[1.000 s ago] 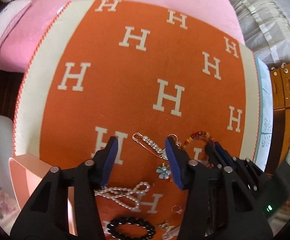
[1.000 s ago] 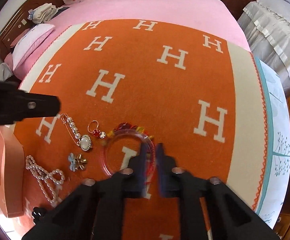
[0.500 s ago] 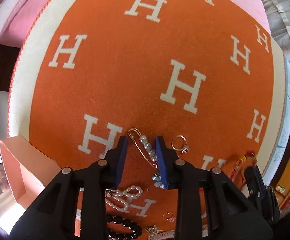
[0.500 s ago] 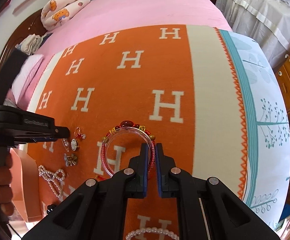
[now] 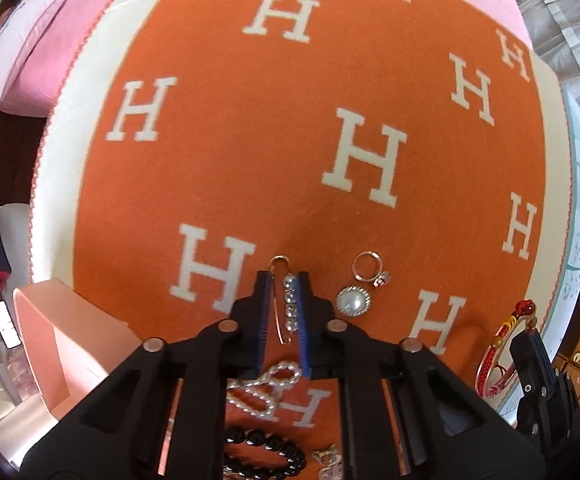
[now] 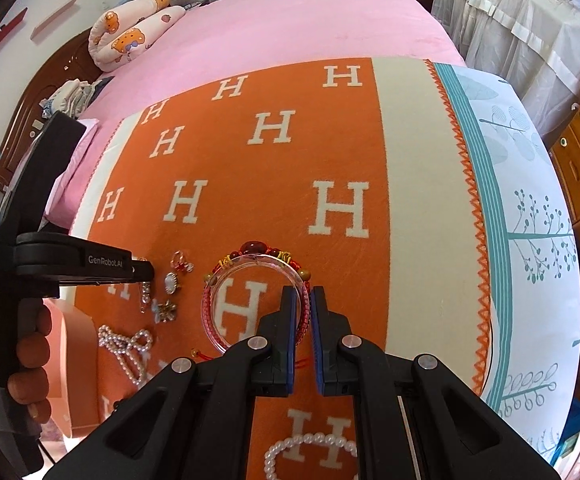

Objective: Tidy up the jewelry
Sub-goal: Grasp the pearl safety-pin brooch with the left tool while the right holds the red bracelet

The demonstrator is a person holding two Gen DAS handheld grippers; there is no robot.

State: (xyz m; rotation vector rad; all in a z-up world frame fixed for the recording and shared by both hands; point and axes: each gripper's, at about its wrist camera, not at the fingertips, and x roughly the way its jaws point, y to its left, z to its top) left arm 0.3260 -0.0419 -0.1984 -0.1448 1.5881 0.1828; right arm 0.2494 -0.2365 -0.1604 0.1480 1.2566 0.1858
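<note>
The left gripper (image 5: 284,276) has just been closing, and its blue pads now pinch the beaded pin (image 5: 286,304) between them, pointing straight down at the orange blanket (image 5: 250,140). Just beside the pin on the blanket lie a round pearl brooch (image 5: 353,301) and a ring (image 5: 370,269), with a pearl bow (image 5: 266,390) and a black bead bracelet (image 5: 264,452) nearer the near edge. The right gripper (image 6: 302,300) is closed narrow on the rim of a clear bangle (image 6: 256,300), wound with a red beaded cord (image 6: 254,249), held over the blanket. A peach box (image 5: 62,344) sits at the blanket's left edge. The blanket lies on a pink bed (image 6: 290,20)
</note>
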